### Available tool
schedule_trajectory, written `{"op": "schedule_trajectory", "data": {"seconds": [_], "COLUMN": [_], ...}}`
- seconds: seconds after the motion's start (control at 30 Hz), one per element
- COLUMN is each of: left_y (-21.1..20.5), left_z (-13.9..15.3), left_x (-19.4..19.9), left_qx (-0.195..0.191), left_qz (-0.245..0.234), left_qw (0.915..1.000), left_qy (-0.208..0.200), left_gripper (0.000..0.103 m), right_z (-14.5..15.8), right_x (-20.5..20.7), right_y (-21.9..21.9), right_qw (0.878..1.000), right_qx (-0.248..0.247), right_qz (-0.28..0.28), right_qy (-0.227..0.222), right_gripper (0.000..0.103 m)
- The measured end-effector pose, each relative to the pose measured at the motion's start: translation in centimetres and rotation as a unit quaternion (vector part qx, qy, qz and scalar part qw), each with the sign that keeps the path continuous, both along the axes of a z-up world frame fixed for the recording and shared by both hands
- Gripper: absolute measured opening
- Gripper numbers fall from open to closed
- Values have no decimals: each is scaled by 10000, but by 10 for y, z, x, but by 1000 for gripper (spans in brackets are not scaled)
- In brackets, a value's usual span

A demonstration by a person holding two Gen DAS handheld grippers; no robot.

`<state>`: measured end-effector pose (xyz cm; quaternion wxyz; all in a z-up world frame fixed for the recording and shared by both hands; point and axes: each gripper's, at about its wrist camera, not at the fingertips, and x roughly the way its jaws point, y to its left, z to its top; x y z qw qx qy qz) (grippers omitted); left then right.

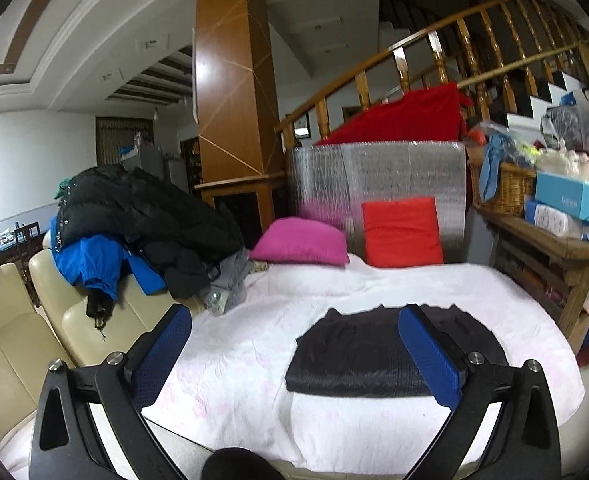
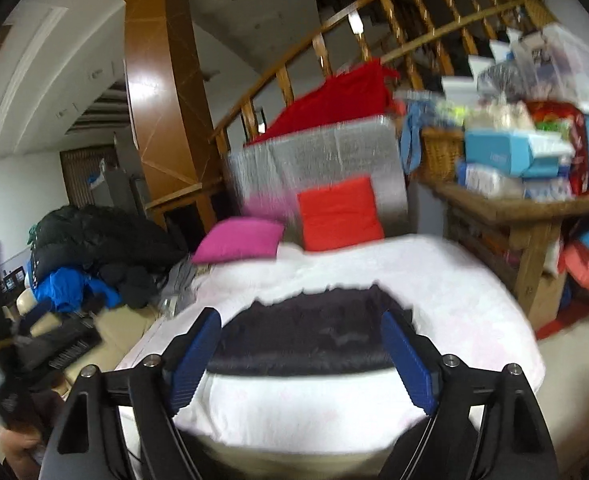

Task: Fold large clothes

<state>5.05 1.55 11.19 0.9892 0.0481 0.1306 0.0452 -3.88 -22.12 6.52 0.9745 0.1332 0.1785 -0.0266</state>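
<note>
right wrist view: whole frame motion-blurred | folded black garment (image 2: 306,336): far edge smeared, near corners hidden behind blue pads (image 2: 194,356) | shelf clutter (image 2: 526,152) at upper right: labels unreadable | left gripper (image 2: 34,344) at left edge: blurred, cut off, jaw state indeterminable | left wrist view: dark rounded object (image 1: 238,465) at bottom edge: cut off, unidentifiable

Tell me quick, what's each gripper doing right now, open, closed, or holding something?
Left gripper: open, holding nothing; the folded black garment lies on the bed beyond it.
Right gripper: open, holding nothing.
</note>
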Motion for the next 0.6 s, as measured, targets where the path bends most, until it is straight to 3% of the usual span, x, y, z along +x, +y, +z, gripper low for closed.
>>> {"op": "schedule_trajectory", "data": {"seconds": [0.27, 0.43, 0.6], "left_y": [20, 26, 21], "left_z": [-16, -29, -30], "left_x": [9, 17, 17], "left_qx": [-89, -232, -145], "left_qz": [197, 238, 199], "left_qw": [9992, 9978, 9983], "left_qy": [334, 576, 533], "left_gripper": [103, 103, 103], "right_z": [-44, -48, -49], "right_x": [37, 41, 42], "right_y": [8, 16, 12], "right_qw": [9959, 9955, 9952], "right_qx": [126, -137, -195], "right_qz": [-96, -199, -328], "right_qy": [893, 914, 905], "right_gripper": [85, 85, 85]}}
